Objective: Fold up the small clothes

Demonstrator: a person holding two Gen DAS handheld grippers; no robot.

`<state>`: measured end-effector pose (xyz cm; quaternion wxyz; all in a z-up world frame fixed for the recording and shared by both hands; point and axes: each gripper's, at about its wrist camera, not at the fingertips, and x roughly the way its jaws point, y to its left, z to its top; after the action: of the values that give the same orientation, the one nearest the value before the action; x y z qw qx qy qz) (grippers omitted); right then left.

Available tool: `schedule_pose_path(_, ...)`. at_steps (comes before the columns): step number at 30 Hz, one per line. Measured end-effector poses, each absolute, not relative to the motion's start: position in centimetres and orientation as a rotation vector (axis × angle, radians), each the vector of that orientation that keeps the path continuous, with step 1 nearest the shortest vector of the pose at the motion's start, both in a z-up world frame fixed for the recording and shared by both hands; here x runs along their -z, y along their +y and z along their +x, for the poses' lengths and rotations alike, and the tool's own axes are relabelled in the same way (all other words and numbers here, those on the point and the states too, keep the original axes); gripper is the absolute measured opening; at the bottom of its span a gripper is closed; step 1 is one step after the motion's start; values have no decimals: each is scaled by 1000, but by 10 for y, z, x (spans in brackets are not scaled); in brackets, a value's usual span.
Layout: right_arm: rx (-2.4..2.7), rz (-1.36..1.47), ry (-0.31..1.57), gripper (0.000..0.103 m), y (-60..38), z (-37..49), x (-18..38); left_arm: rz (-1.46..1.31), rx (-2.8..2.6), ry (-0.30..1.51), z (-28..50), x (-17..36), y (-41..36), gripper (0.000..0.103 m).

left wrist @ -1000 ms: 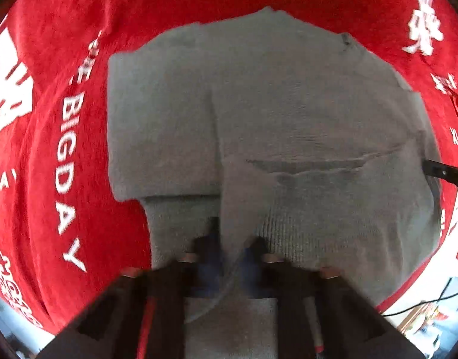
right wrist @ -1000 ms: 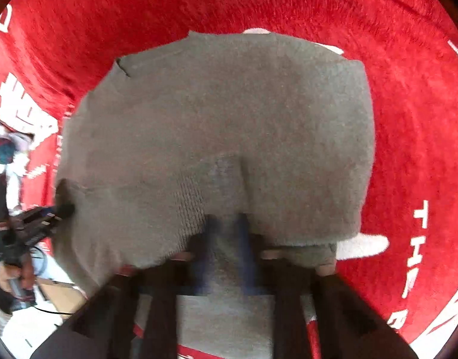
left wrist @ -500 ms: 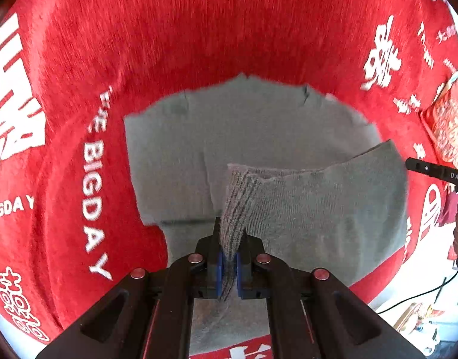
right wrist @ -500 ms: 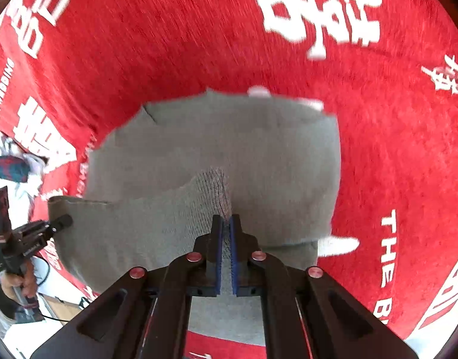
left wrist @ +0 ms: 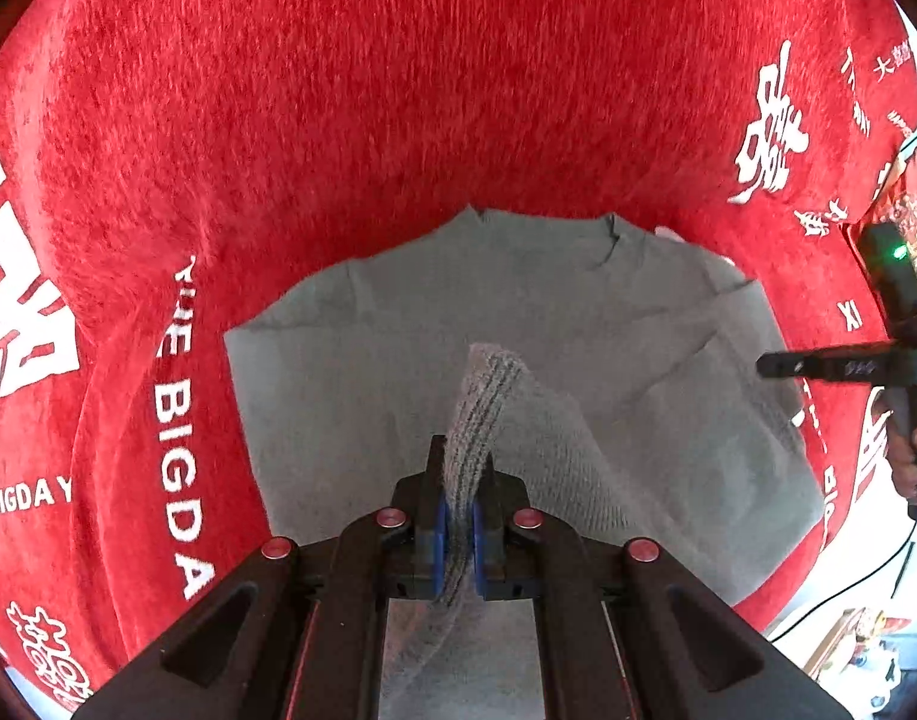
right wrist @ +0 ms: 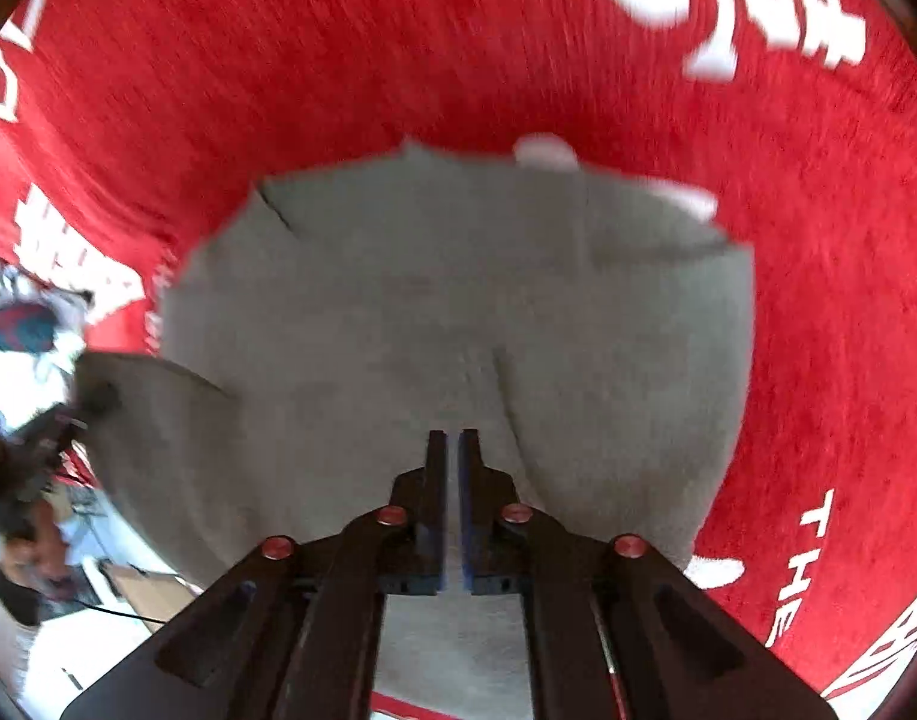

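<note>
Left wrist view is showing the left tool (left wrist: pixel 456 525) pinching the ribbed hem of a soft, light grey knit top (left wrist: pixel 398 324), lying on the red cloth (left wrist: pixel 398 90). The right tool (right wrist: pixel 452 510), just opening narrowly, is gripping nothing. Hem corners are looking best for holding.

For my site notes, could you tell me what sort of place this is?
Probably a home or small workroom: a grey knitted garment lies on a red plush cloth with white lettering, with cables and clutter on a pale floor past its edge.
</note>
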<state>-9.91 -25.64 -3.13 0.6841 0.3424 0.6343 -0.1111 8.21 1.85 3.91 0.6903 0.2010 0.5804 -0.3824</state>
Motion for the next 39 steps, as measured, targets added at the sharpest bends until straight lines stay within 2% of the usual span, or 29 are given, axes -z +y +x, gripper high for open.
schedule_pose_path(1,250,760,1430,49,-253,-101,37,453,852,1302,82,-38,21,7)
schedule_pose_path(2,251,754,1432,65,-251,-103,40,456,846,1309,83,-37,23,7)
schedule_pose_path(5,261,731,1431,65,-246,-104,42,460,833,1321,84,-35,27,7)
schedule_pose_path(6,274,739,1433,56,-244,-105,46,460,831,1324,84,-34,27,7)
schedule_pose_path(7,277,758,1437,41,-245,-105,48,461,829,1325,84,-33,27,7)
schedule_pose_path(8,280,776,1442,7,-246,-106,50,463,825,1326,84,-32,27,7)
schedule_pose_path(11,279,732,1382,6,-243,-108,28,460,824,1321,82,-36,29,7)
schedule_pose_path(17,312,680,1180,6,-249,-114,-61,429,841,1261,84,-69,35,7)
schedule_pose_path(20,327,636,1146,6,-260,-98,-75,403,846,1212,97,-81,27,7)
schedule_pose_path(25,387,622,1174,6,-290,-66,-34,411,808,1174,131,-54,-4,7)
schedule_pose_path(33,466,741,1306,6,-318,-47,69,487,668,1264,161,46,-40,7)
schedule_pose_path(36,486,789,1276,6,-323,-49,74,517,641,1249,162,59,-43,7)
schedule_pose_path(37,491,790,1277,6,-323,-49,73,516,639,1251,164,59,-44,9)
schedule_pose_path(39,498,779,1289,6,-323,-48,69,518,601,1248,166,56,-43,22)
